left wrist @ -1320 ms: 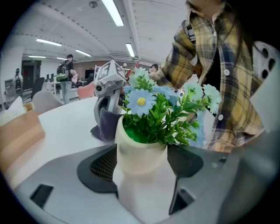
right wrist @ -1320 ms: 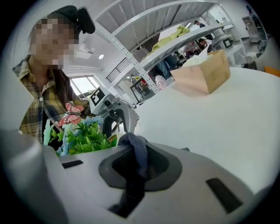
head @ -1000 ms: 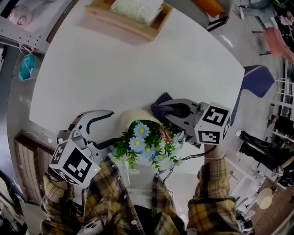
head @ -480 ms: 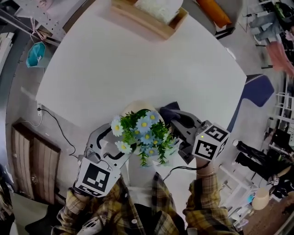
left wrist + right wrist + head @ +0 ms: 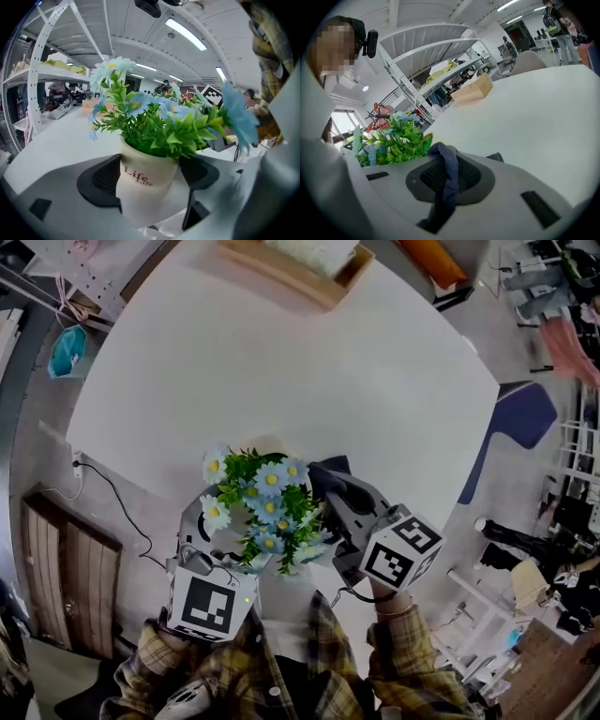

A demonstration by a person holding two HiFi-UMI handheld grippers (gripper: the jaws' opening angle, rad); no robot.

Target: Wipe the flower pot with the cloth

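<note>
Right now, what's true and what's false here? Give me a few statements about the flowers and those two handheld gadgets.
1. The flower pot sits between the left gripper's fingers. True; they have just been opening wider, pot between them.
2. The right gripper is empty. False: its fingers pinch the dark cloth.
3. The flowers are all red. False: mostly blue and white.
4. A wooden tray sits at the table's far edge. True.
</note>
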